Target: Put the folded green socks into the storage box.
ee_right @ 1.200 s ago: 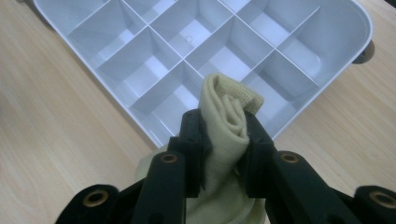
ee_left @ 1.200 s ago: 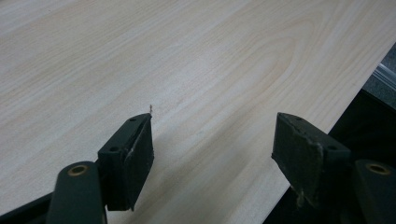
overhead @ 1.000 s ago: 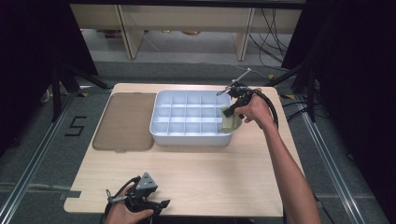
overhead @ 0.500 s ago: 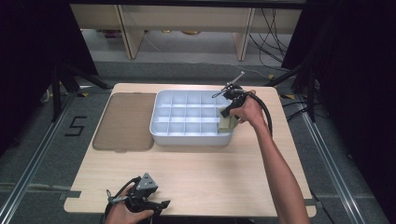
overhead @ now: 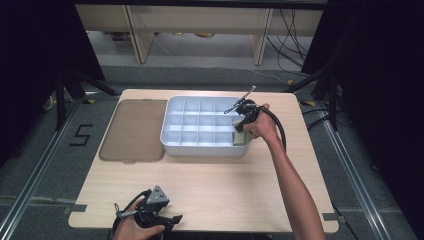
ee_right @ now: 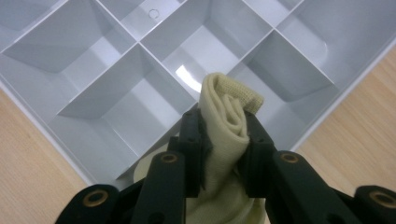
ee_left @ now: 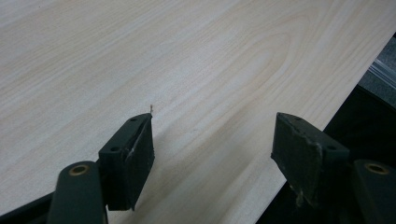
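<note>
My right gripper (overhead: 240,134) is shut on a rolled pale yellow cloth (overhead: 242,139) and hangs over the near right corner of a white compartment tray (overhead: 200,149). In the right gripper view the cloth (ee_right: 228,106) is pinched between the black pads of the right gripper (ee_right: 223,127) and sticks out over empty cells of the tray (ee_right: 46,129). My left gripper (overhead: 171,221) rests by the table's front edge at the left. In its own view the left gripper (ee_left: 212,135) stands open over bare wood (ee_left: 140,56), nothing between the jaws.
A flat brown lid (overhead: 134,130) lies on the table left of the tray. Pale wood spreads between the tray and the front edge. Dark floor, black stands and cables surround the table.
My right hand has come down and a little nearer with the cloth, toward the tray's near right corner. The left hand has kept still.
</note>
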The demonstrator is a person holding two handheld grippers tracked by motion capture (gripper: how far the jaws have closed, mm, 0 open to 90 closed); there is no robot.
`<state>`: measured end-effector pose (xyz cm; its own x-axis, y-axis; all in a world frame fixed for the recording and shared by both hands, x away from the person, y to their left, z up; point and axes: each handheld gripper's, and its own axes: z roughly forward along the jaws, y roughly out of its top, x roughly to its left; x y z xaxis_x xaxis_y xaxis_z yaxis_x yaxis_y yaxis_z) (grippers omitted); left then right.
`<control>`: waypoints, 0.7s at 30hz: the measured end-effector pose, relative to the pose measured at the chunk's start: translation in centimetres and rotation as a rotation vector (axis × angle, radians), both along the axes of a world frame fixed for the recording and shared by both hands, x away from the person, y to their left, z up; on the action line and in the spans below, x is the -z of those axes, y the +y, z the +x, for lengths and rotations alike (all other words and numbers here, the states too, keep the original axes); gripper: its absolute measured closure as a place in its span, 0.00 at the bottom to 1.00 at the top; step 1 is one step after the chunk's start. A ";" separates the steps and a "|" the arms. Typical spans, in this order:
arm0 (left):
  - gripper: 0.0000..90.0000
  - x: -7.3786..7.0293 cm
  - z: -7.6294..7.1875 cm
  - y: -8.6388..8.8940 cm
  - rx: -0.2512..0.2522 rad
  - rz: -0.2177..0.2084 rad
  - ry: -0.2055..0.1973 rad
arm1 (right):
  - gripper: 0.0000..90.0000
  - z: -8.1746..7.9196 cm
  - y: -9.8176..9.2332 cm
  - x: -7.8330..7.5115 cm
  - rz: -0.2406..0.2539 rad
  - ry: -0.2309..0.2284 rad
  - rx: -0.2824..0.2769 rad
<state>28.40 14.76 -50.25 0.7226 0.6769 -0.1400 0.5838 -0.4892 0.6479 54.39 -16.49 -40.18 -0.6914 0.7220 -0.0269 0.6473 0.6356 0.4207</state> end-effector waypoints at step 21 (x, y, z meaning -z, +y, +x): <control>0.32 -0.1 0.0 0.1 0.005 0.001 0.009 | 0.83 -0.3 0.3 2.4 -0.027 0.055 -0.017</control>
<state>28.36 14.81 -50.16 0.7249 0.6733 -0.1455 0.5868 -0.4928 0.6425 54.12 -16.19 -42.57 -0.7047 0.7095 -0.0078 0.6578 0.6573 0.3677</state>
